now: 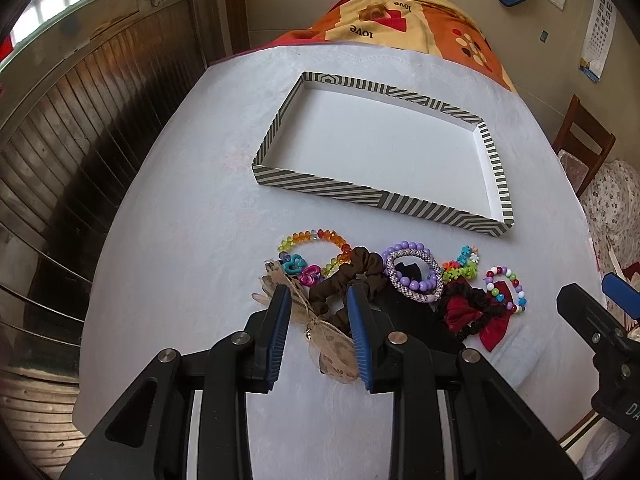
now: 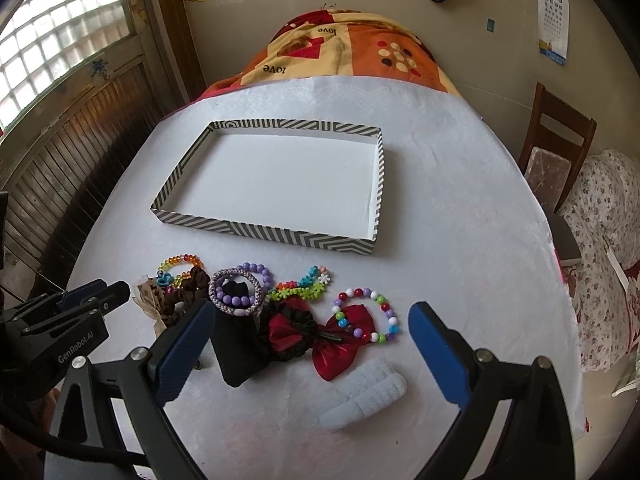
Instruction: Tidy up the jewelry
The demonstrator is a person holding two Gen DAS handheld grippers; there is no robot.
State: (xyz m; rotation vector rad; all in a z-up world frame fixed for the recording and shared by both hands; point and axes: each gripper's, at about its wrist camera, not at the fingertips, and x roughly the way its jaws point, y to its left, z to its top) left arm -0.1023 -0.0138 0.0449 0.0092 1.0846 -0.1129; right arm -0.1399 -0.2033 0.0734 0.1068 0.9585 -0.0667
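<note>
A striped shallow tray [image 1: 320,190] [image 2: 264,236] lies empty on the white table. In front of it is a pile of jewelry: an orange-yellow bead bracelet [image 1: 316,238], a brown scrunchie [image 1: 352,276], a purple bead bracelet [image 1: 416,280] [image 2: 240,294], a red bow [image 2: 344,344], a multicolor bead bracelet [image 1: 508,290] [image 2: 368,312] and a beige lace bow [image 1: 324,336]. My left gripper [image 1: 320,300] is open, its fingers straddling the beige bow and brown scrunchie. My right gripper [image 2: 312,320] is wide open above the red bow.
A folded white cloth [image 2: 366,396] lies near the table's front right. A black pouch [image 2: 240,352] sits under the jewelry. A wooden chair [image 2: 556,152] stands at the right, a patterned blanket [image 2: 352,52] at the table's far end.
</note>
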